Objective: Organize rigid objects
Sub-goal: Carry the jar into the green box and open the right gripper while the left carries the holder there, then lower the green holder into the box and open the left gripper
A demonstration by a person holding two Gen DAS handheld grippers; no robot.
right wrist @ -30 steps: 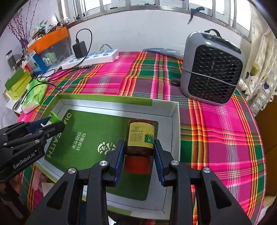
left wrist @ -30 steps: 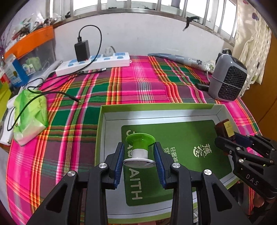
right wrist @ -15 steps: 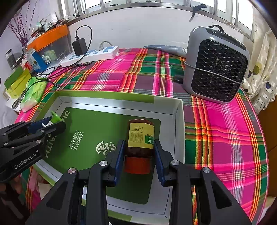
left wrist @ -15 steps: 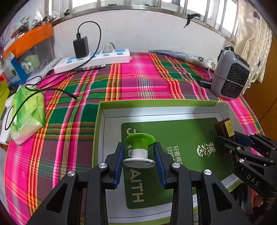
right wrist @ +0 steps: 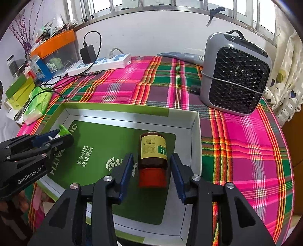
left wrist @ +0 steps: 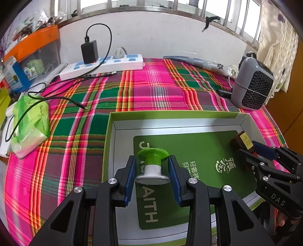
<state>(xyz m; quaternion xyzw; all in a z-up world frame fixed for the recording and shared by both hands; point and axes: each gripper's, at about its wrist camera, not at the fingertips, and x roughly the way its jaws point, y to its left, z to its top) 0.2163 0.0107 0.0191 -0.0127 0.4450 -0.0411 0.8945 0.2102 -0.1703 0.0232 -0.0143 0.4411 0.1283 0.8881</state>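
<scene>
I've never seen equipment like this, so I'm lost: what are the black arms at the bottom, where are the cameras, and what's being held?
No robot here: a person holds a black two-fingered claw in each hand, each carrying a wide-angle camera looking along its fingers. One picture is from the left claw, closed on a green-and-white spool over an open green box. The other is from the right claw, open around a brown bottle lying in that box. The box sits on a plaid tablecloth, near a grey fan.

White wall (left wrist: 161, 36), barred window (left wrist: 144, 5) letting in daylight, table under pink-green plaid cloth (left wrist: 151, 89)
</scene>
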